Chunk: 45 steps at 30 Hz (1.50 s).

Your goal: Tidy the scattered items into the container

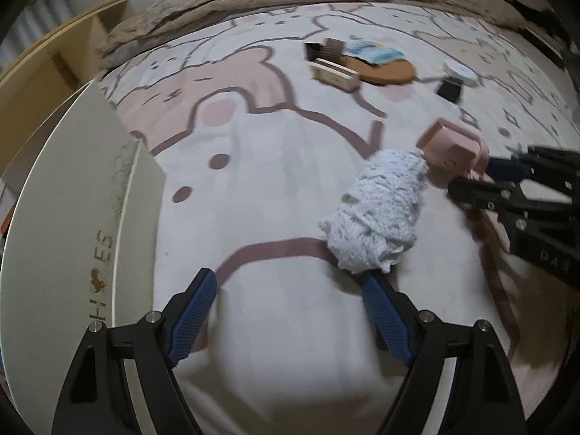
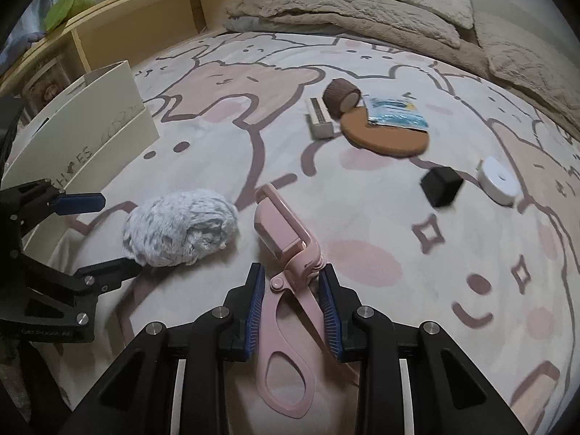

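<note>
A cream shoe box [image 1: 72, 217] stands open at the left; it also shows in the right wrist view [image 2: 83, 137]. A fluffy pale blue-grey bundle [image 1: 377, 214] lies on the rug, also in the right wrist view [image 2: 181, 232]. My left gripper [image 1: 290, 290] is open, its right fingertip touching the bundle's near edge. My right gripper [image 2: 291, 282] is shut on a pink scissor-handled tool [image 2: 286, 253], seen from the left wrist view too [image 1: 453, 152].
Farther back on the cartoon rug lie a cork mat [image 2: 388, 134], a blue packet [image 2: 395, 112], a brown roll [image 2: 340, 98], a small wooden box [image 2: 319, 119], a black cube [image 2: 440, 185] and a white disc [image 2: 498, 181]. Bedding [image 2: 362, 11] and a wooden shelf [image 2: 145, 29] bound the rug.
</note>
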### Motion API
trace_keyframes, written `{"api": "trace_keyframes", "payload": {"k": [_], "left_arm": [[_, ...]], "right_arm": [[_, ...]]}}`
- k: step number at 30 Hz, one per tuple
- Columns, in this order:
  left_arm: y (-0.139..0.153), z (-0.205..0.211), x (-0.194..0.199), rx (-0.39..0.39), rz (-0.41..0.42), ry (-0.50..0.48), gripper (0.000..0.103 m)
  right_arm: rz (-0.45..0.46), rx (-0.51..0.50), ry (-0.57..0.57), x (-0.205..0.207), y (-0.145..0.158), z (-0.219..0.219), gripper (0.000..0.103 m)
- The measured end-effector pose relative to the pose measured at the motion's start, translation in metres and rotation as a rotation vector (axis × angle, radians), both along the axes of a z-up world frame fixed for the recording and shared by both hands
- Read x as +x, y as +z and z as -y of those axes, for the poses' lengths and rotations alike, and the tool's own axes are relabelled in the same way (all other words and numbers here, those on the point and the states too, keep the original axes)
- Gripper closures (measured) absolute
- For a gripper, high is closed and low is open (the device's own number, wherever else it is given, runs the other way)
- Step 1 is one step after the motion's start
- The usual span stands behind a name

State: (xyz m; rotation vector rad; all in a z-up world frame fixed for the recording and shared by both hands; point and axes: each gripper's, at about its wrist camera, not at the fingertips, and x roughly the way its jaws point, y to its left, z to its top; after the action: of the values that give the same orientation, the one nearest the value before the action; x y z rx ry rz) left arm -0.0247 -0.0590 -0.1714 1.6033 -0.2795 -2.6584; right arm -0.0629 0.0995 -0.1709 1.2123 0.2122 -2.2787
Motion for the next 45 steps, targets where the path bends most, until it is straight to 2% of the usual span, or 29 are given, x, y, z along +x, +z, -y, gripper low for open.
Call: {"api": "trace_keyframes", "payload": {"k": [5, 10, 15, 22, 29, 37, 45], "left_arm": [[0.0, 0.013, -0.006, 0.039, -0.01, 0.066, 0.02], [-0.001, 0.015, -0.007, 0.049, -0.007, 0.088, 0.02], [0.0, 0.009, -0.002, 0.037, 0.001, 0.048, 0.02], [0.011, 0.004, 0.008, 0.067, -0.003, -0.02, 0.02], [0.018, -0.004, 0.012, 0.132, -0.008, -0.07, 0.02], [0.022, -0.027, 0.017, 0.214, -0.002, -0.182, 0.02], [0.018, -0.027, 0.013, 0.267, -0.007, -0.156, 0.02]], "right_arm": [[0.006, -0.005, 0.052, 0.009, 0.002, 0.007, 0.072], [0.018, -0.016, 0.094, 0.021, 0.005, 0.013, 0.072], [0.023, -0.014, 0.111, 0.03, 0.007, 0.012, 0.072], [0.042, -0.015, 0.108, 0.03, 0.004, 0.008, 0.072], [0.046, -0.018, 0.107, 0.029, 0.003, 0.008, 0.072], [0.042, -0.015, 0.133, 0.032, 0.003, 0.011, 0.072], [0.04, -0.009, 0.093, 0.039, 0.006, -0.001, 0.072]]}}
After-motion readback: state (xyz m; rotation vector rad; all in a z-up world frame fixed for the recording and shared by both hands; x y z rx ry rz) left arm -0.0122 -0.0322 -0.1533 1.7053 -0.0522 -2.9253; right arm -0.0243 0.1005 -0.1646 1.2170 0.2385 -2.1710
